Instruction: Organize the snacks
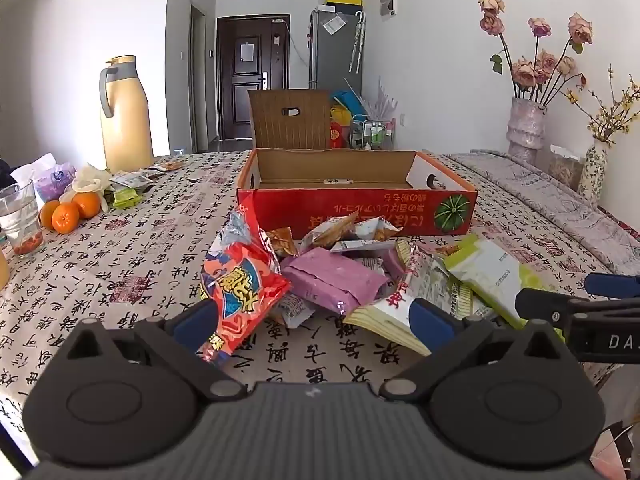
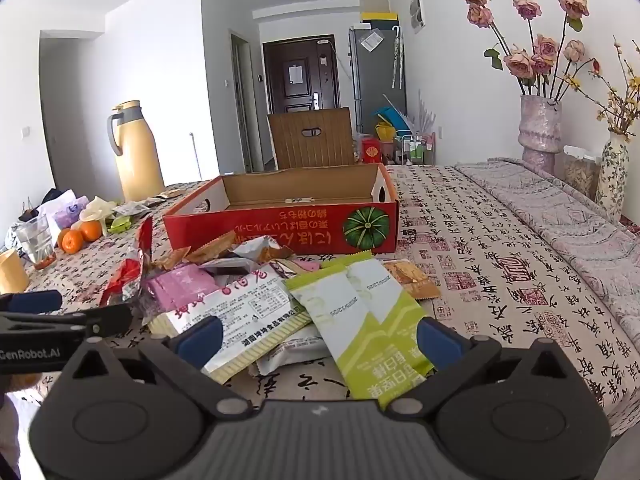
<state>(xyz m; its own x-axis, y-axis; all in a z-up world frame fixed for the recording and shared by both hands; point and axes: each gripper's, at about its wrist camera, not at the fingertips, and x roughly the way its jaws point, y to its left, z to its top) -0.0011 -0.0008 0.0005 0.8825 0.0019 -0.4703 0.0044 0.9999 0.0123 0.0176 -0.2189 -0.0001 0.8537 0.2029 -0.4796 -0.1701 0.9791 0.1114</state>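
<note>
A pile of snack packets lies on the patterned tablecloth in front of an open red cardboard box [image 1: 356, 210], also in the right wrist view [image 2: 280, 226]. The pile holds a red-orange packet [image 1: 240, 288], a pink packet [image 1: 332, 280], a white printed packet [image 2: 244, 316] and green-white packets [image 2: 360, 320]. My left gripper [image 1: 314, 320] is open, low over the near edge of the pile, with the red-orange packet at its left finger. My right gripper [image 2: 320, 338] is open over the white and green-white packets. Each gripper shows at the edge of the other's view.
A yellow thermos jug [image 1: 124, 116], oranges [image 1: 70, 210], a glass [image 1: 18, 220] and small packets stand at the left. Vases with flowers [image 1: 528, 124] stand at the right by a folded cloth. The box's lid flap [image 1: 290, 120] stands up behind it.
</note>
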